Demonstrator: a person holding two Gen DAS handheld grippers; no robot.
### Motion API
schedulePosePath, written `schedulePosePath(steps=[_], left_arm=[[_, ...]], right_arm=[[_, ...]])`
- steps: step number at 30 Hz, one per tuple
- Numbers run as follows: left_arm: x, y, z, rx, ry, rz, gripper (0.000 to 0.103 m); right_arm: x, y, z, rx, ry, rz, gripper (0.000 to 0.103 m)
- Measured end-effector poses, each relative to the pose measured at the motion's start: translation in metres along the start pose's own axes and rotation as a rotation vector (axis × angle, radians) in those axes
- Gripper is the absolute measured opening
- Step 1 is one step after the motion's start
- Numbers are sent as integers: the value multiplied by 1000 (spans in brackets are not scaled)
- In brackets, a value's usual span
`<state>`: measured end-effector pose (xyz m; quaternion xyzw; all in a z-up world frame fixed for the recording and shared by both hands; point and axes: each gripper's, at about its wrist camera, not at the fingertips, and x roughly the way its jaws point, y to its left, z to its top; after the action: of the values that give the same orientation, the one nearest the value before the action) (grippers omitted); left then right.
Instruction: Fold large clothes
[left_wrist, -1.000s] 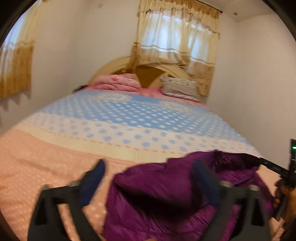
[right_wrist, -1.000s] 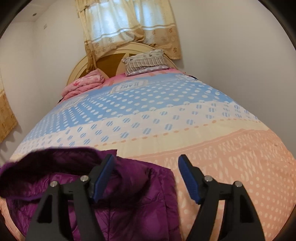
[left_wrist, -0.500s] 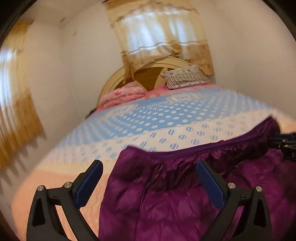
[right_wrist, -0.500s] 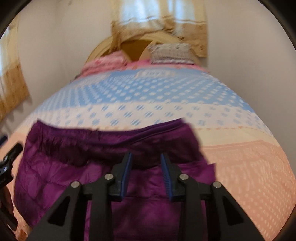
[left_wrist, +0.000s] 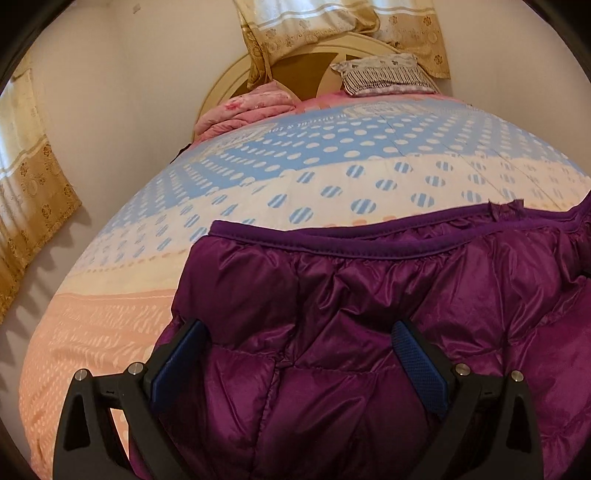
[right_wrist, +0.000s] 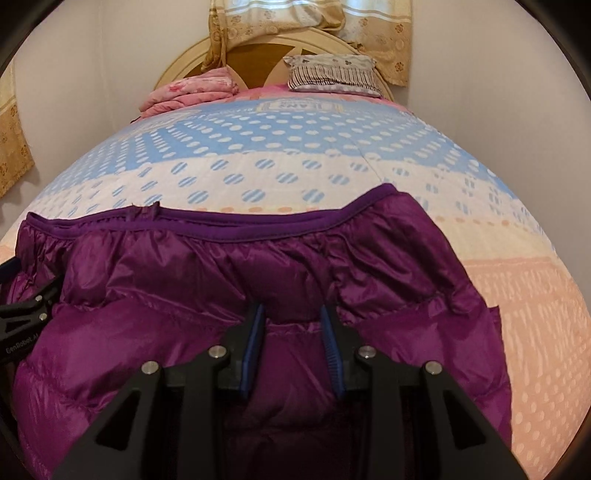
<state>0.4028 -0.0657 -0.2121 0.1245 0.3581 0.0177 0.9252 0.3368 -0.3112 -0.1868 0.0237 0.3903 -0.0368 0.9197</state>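
On the bed (left_wrist: 229, 206), near its foot, lies the purple jacket (left_wrist: 369, 314), its bound hem toward the pillow (right_wrist: 332, 75). Right gripper (right_wrist: 291, 325) is pinched on a fold of the jacket, its jaws having just closed in. Left gripper (left_wrist: 299, 354) stands wide apart with jacket fabric between the pads (left_wrist: 417, 365); whether they touch it is hard to say.
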Motion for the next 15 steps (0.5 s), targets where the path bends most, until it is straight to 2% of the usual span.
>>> schedulePosePath(steps=[9,15], left_arm=[[11,-4,0,-27,80,-48,102],[14,-6,-1,-28,105,-56,102]], right_arm=[[5,2,-2,8,14,-11,35],[10,4,-1,1,34,-24,35]])
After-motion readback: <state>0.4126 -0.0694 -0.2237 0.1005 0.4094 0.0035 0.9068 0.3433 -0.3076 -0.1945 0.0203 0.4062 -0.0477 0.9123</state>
